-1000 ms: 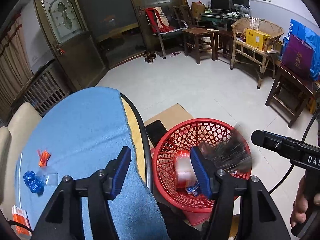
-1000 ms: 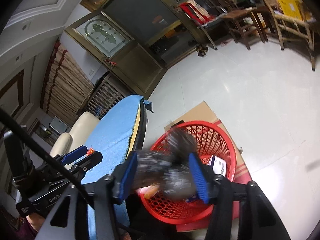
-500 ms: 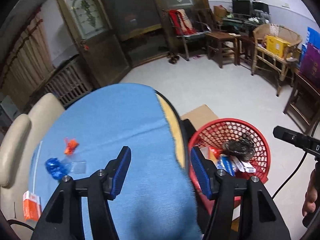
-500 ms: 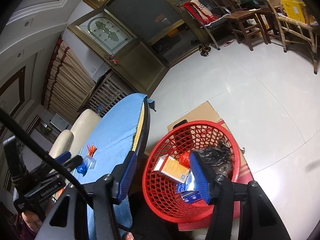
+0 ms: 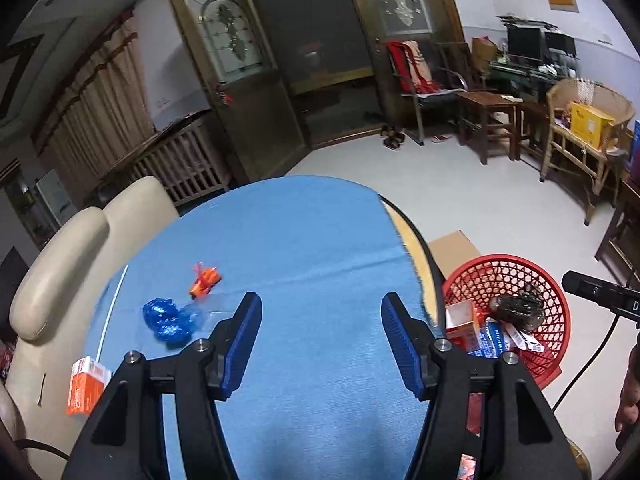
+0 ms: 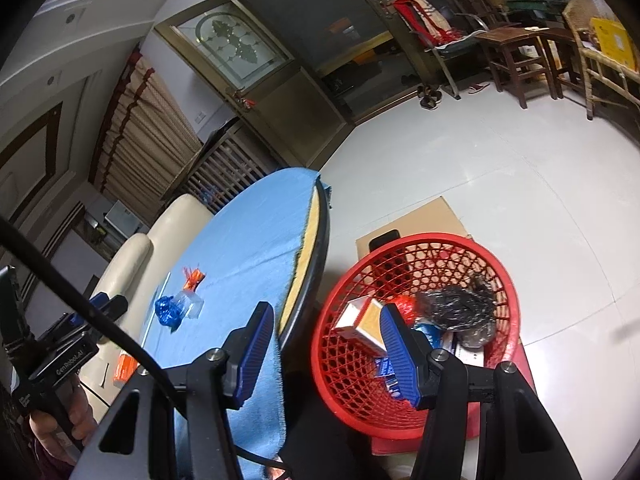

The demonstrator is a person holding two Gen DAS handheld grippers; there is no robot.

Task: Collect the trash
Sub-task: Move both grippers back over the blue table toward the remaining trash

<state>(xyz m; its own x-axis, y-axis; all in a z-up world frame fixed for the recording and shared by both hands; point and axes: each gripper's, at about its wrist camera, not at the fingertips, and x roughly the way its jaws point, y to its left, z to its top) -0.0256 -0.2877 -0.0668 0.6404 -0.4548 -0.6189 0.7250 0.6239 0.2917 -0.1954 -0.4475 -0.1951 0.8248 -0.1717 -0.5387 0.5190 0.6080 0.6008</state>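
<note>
A: Why does the desk (image 5: 304,240) sit so close to the basket (image 5: 556,308)?

B: My guess is convenience. The red basket stands on the floor just beside the desk's edge, on a flat piece of cardboard (image 6: 424,220), so trash lifted off the blue cloth (image 5: 320,360) has only a short way to go over the rim.

A: And what's in it so far?

B: A crumpled black bag (image 6: 456,306), a white and orange carton (image 6: 362,326) lying tilted, and some blue packets underneath. So part of the job looks done.

A: What's left on the desk?

B: At the left side of the cloth: an orange box (image 5: 86,384) near the edge by the cream chair (image 5: 60,264), a blue crumpled wrapper (image 5: 166,320), a clear bit of plastic touching it, and a small orange wrapper (image 5: 205,280) a little further in.

A: How do they lie?

B: The orange wrapper is the only one with a clear long axis. In the left view it runs diagonally, lower left to upper right, with a frilled end toward the far side. The blue one is a ball with no real direction. The box lies flat, long side running roughly along the desk's edge.

A: And the grippers?

B: The left gripper (image 5: 320,344) hangs over the cloth, jaws apart with nothing between them, aimed right of the wrappers. The right gripper (image 6: 324,348) is over the gap between desk and basket, jaws released and empty too.
</note>
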